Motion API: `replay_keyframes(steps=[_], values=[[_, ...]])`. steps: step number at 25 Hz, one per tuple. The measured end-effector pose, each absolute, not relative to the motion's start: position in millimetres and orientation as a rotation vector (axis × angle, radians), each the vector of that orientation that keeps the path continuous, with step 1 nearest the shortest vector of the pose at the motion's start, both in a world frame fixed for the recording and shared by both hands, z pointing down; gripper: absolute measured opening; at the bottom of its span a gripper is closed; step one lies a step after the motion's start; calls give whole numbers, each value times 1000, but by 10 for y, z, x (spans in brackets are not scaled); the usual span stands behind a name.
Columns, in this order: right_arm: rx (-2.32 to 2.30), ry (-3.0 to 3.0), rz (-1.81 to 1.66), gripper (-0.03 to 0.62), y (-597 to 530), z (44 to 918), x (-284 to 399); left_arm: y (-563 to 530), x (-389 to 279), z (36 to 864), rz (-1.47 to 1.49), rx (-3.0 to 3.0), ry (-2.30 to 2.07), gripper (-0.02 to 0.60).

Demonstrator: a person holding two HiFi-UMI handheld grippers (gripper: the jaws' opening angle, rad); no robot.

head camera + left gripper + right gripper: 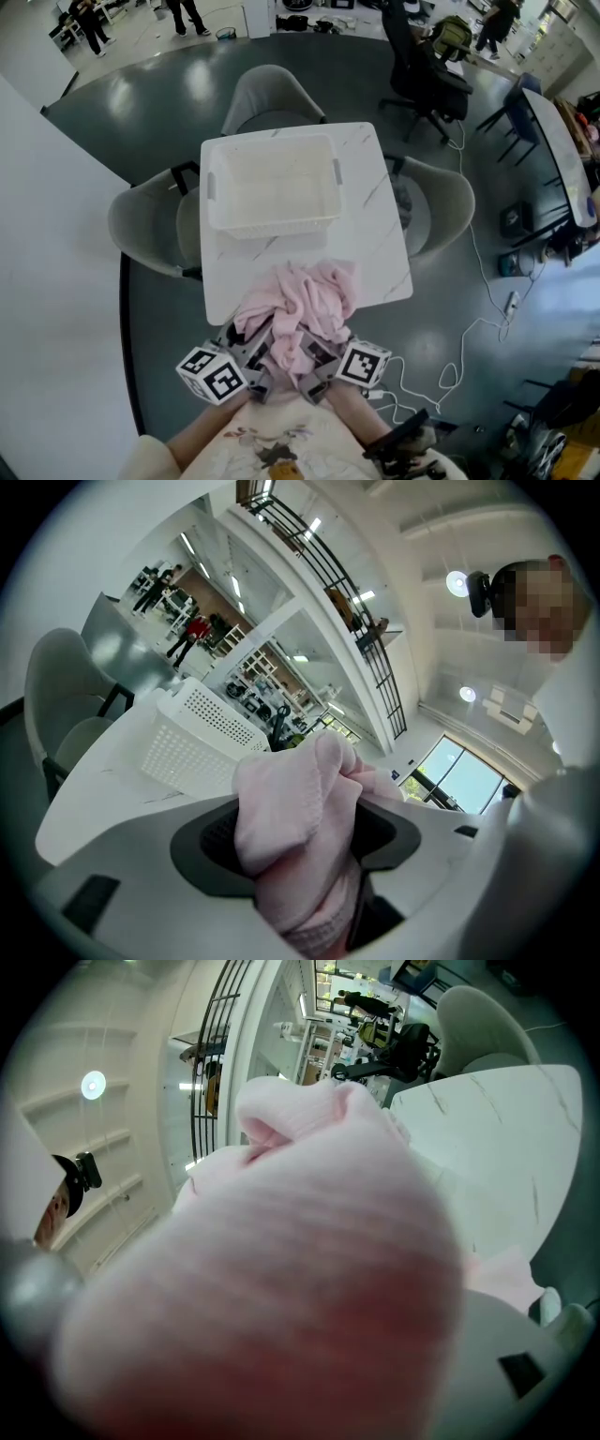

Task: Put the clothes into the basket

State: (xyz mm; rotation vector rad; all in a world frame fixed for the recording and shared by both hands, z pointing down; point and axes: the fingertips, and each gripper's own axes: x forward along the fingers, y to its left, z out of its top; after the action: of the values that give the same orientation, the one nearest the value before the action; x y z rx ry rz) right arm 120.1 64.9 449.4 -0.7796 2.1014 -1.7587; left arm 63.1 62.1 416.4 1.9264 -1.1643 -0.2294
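A bunched pink garment [302, 305] hangs over the near edge of the white marble table [375, 234], held up between both grippers. My left gripper [255, 354] is shut on its left part; in the left gripper view the pink cloth [300, 832] fills the gap between the jaws. My right gripper [319, 361] is shut on the right part; in the right gripper view the pink cloth [281, 1279] covers nearly everything and hides the jaws. The white perforated basket [272, 187] stands empty on the table's far half, beyond the garment, and shows as a white basket [202, 738] in the left gripper view.
Grey chairs stand round the table: one at the left [150, 220], one at the far side [272, 94], one at the right [441, 202]. A white cable [478, 319] trails over the dark floor at the right. A black office chair [422, 75] stands further back.
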Motion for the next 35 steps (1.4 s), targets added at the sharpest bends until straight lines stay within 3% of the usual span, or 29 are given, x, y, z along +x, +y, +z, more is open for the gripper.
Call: replay_keyframes(steps=[35], values=[[-899,2125,-1654,393,-509,4198,118,-561,-462,3915,-265,1974,-1047,288]])
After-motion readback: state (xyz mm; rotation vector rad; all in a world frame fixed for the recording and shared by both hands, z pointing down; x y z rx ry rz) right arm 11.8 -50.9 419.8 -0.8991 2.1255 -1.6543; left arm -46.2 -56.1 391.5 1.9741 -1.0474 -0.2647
